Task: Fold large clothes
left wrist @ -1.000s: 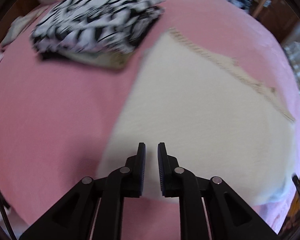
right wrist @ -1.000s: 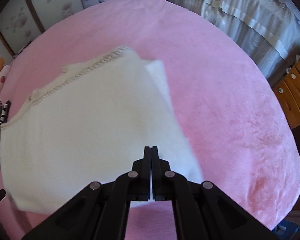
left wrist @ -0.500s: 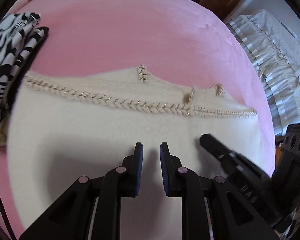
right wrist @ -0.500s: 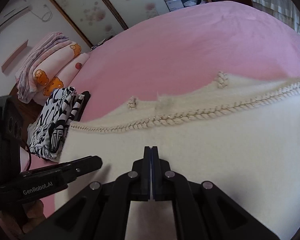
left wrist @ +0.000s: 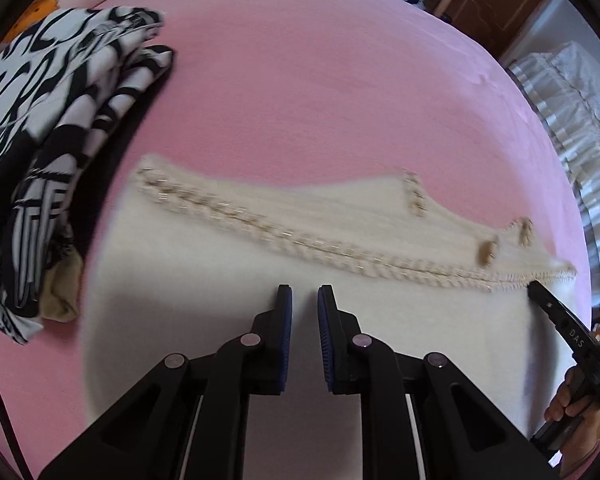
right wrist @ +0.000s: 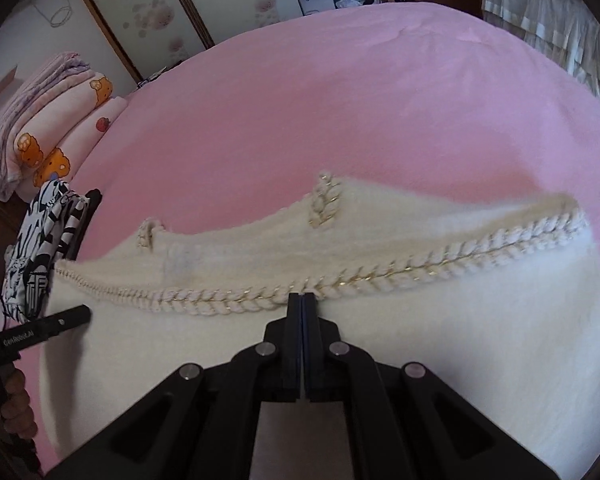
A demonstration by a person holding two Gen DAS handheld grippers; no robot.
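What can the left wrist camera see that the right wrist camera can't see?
Only the left wrist view shows the left hand-held gripper from behind, its jaws closing with a narrow gap and nothing between them, and the tan cloth under the pile.

Only the right wrist view shows the right hand-held gripper from behind, shut with nothing in it, the cartoon-print bedding and the flowered wall panels.

Both show the cream knitted garment with its braided trim, the pink bedcover and the black-and-white folded clothes.

Soft daylight, fisheye bending at dark rims, slight motion blur, faint shadows
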